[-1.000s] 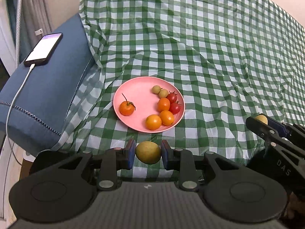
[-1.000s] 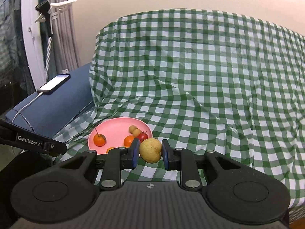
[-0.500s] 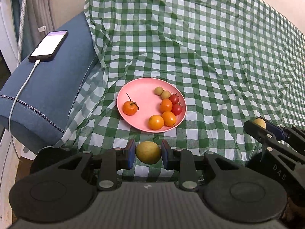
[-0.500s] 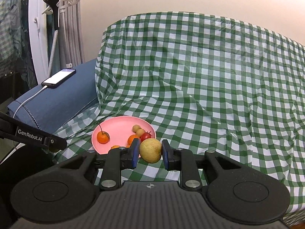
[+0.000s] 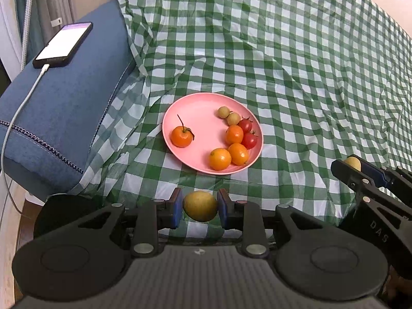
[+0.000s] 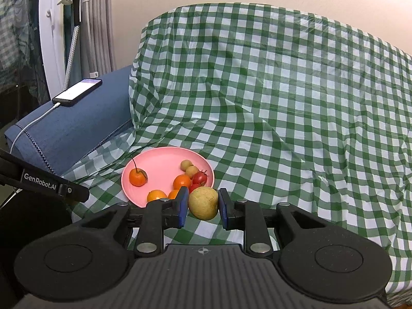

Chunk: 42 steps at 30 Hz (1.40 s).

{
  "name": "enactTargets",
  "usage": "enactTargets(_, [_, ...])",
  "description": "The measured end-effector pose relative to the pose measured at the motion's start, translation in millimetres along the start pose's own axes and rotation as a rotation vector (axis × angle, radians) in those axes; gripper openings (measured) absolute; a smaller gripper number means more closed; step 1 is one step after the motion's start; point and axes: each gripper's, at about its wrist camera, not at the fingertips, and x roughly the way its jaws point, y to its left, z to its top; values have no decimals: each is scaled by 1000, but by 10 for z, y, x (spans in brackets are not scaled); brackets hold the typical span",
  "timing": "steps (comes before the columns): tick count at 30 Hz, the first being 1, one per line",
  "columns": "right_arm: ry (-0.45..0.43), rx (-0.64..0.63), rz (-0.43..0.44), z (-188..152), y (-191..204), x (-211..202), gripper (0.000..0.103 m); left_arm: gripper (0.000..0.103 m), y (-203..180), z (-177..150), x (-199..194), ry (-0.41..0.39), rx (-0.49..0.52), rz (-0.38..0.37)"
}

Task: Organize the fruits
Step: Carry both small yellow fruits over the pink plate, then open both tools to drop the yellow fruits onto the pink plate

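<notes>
A green-and-white checked cloth (image 5: 283, 59) is draping loosely over a soft, lumpy surface, with a plain pale wall behind it. I am working both grippers above its near edge.

The left gripper (image 5: 200, 207) is clamping a yellow-green fruit (image 5: 200, 205) between its blue pads, jaws nearly closed. The right gripper (image 6: 201, 204) is likewise pinching a tan fruit (image 6: 203, 203), jaws drawn tight on it. Both fruits are round, matte and slightly rough-skinned.

Just beyond the left jaws, the pink plate (image 5: 203, 108) is lying on the cloth: smooth, shallow, with a raised rim. On it are sitting four glossy orange fruits, one with a stalk (image 5: 182, 136), two red cherry tomatoes (image 5: 248, 140) and two small beige fruits (image 5: 228, 115).

Judgement: I am carrying both fruits to the plate. The bare pink area left of centre looks the best landing spot. I should be lowering each fruit until it touches before letting go, since round fruit will roll, and the wrinkled cloth may be tilting the plate. Placing one at a time avoids crowding the jaws.

Far left of the jaws, a phone (image 5: 63, 44) on a white cable is resting on a blue cushion (image 5: 64, 108).
</notes>
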Motion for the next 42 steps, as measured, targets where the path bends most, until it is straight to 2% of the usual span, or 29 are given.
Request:
enactTargets(11, [45, 15, 67, 177, 73, 511, 26, 32, 194, 432, 297, 20, -45, 19])
enactTargets(21, [87, 41, 116, 330, 118, 1123, 26, 32, 272, 897, 771, 50, -55, 42])
enactTargets(29, [124, 53, 135, 369, 227, 1565, 26, 32, 276, 1104, 1162, 88, -54, 39])
enactTargets(39, [183, 67, 151, 354, 262, 1983, 26, 32, 282, 1206, 1523, 129, -37, 50])
enactTargets(40, [193, 66, 159, 351, 265, 2017, 26, 33, 282, 1208, 1539, 130, -33, 49])
enactTargets(42, [195, 78, 150, 353, 255, 2046, 28, 57, 282, 1216, 1545, 126, -22, 42])
